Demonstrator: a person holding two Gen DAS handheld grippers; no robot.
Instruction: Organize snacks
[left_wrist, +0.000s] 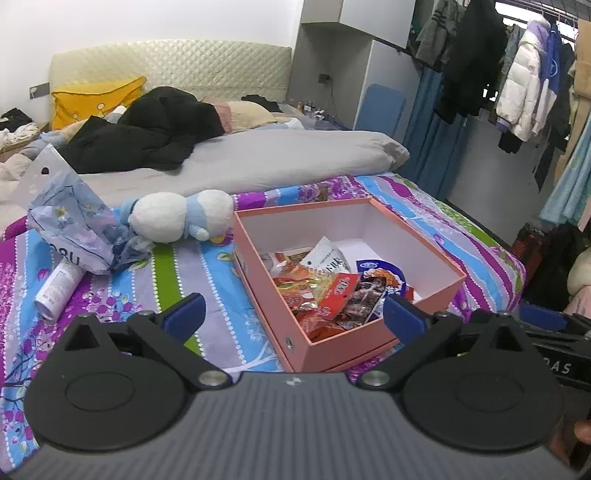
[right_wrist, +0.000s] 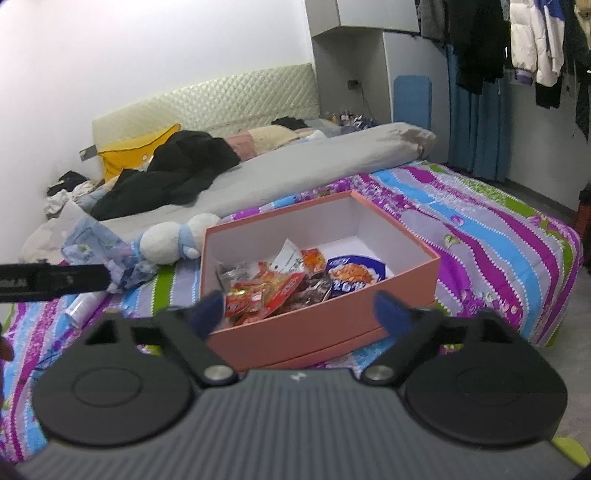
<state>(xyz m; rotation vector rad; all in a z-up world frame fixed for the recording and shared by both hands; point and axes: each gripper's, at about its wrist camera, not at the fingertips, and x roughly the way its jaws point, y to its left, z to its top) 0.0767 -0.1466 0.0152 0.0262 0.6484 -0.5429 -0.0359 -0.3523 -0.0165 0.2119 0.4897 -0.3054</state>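
Left wrist view: left gripper (left_wrist: 293, 312) jaws spread wide, nothing held, hovering level just near of the open pink cardboard box (left_wrist: 424, 254) on the striped floral bedspread (left_wrist: 221, 295). Right gripper (right_wrist: 301, 308) likewise spread and empty, facing the box's near wall. Assorted foil snack packets (left_wrist: 332, 291) lie heaped in the box's near half; far half bare. Crumpled blue printed plastic bag (left_wrist: 74, 229), white cylindrical tube (left_wrist: 57, 288) and white-and-blue plush toy (left_wrist: 181, 216) sit to the left. Judgement: packets appear boxed; next move likely tidying them or fetching any remaining snacks from the bag.
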